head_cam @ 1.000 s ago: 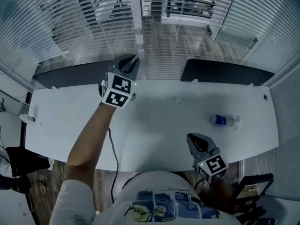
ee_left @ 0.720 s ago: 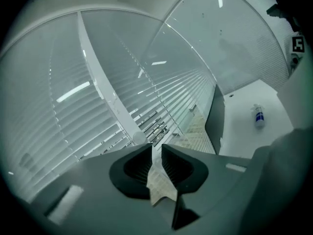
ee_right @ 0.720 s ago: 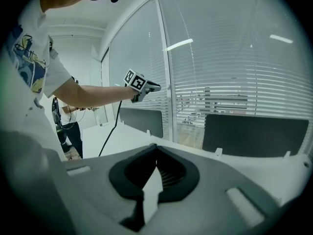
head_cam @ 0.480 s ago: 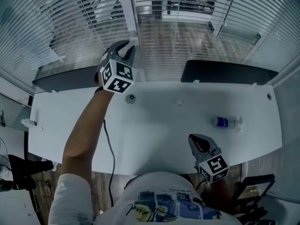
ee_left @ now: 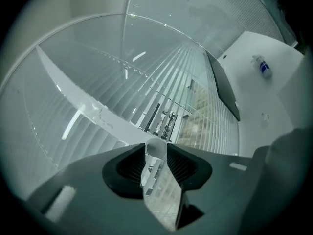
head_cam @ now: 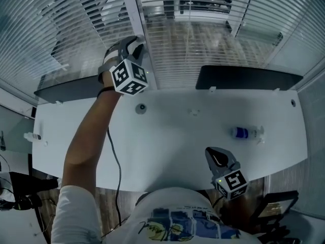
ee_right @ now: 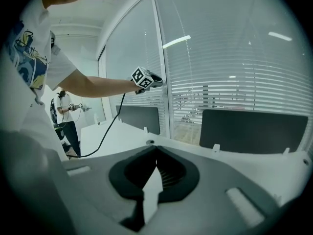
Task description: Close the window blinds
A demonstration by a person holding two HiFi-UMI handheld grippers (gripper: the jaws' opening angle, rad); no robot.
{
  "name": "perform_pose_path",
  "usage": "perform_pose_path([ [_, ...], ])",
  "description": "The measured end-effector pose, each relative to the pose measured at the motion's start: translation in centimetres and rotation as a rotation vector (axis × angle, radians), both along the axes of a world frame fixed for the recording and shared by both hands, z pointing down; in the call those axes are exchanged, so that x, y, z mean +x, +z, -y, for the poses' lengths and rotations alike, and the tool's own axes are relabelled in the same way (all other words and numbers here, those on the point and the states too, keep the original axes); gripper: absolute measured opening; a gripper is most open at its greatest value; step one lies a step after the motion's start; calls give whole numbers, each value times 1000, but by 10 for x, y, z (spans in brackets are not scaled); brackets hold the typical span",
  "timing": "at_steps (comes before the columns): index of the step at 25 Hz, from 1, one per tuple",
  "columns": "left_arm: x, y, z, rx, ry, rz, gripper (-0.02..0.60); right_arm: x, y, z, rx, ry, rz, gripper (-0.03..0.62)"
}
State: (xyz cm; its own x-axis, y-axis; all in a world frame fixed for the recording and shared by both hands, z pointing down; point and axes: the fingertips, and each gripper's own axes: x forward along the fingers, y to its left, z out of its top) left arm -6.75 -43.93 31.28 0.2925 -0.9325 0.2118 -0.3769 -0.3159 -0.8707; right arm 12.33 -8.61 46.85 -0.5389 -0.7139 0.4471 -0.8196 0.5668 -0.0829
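Horizontal-slat blinds (head_cam: 203, 39) hang across the window behind the table. My left gripper (head_cam: 133, 47) is raised on an outstretched arm against the white window post (head_cam: 131, 9). In the left gripper view its jaws (ee_left: 156, 156) are opening, and the round white end of a blind wand (ee_left: 156, 149) sits between the tips. The slats (ee_left: 122, 106) fill that view. My right gripper (head_cam: 219, 159) hangs low by the table's front edge, shut with nothing in it (ee_right: 156, 150). The right gripper view also catches the left gripper (ee_right: 157, 82) up at the blinds.
A white table (head_cam: 167, 141) carries a small spray bottle (head_cam: 245, 132) at the right and a round grommet (head_cam: 140, 107). Two dark panels (head_cam: 249, 78) (head_cam: 66, 88) stand along its far edge. A cable (head_cam: 114, 159) trails from my left arm. Another person (ee_right: 66, 114) stands far off.
My left gripper has risen from just above the table's far edge up to the window post, and its arm has stretched out. The right gripper has stayed put.
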Motion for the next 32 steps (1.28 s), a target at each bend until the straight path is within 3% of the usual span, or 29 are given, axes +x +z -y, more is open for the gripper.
perform_pose_path([
  [6, 9, 0, 7, 62, 2, 179, 138, 2, 1, 0, -9, 5, 0, 3],
  [11, 7, 3, 12, 61, -3, 222, 131, 4, 1, 1, -11, 15, 3, 3],
  [14, 8, 1, 10, 69, -2, 209, 129, 5, 2, 1, -13, 15, 2, 3],
  [20, 7, -6, 9, 56, -49, 77, 130, 2, -1, 3, -10, 11, -1, 3],
  [32, -3, -12, 11, -62, -141, -452, 130, 0, 0, 3, -18, 6, -11, 3],
])
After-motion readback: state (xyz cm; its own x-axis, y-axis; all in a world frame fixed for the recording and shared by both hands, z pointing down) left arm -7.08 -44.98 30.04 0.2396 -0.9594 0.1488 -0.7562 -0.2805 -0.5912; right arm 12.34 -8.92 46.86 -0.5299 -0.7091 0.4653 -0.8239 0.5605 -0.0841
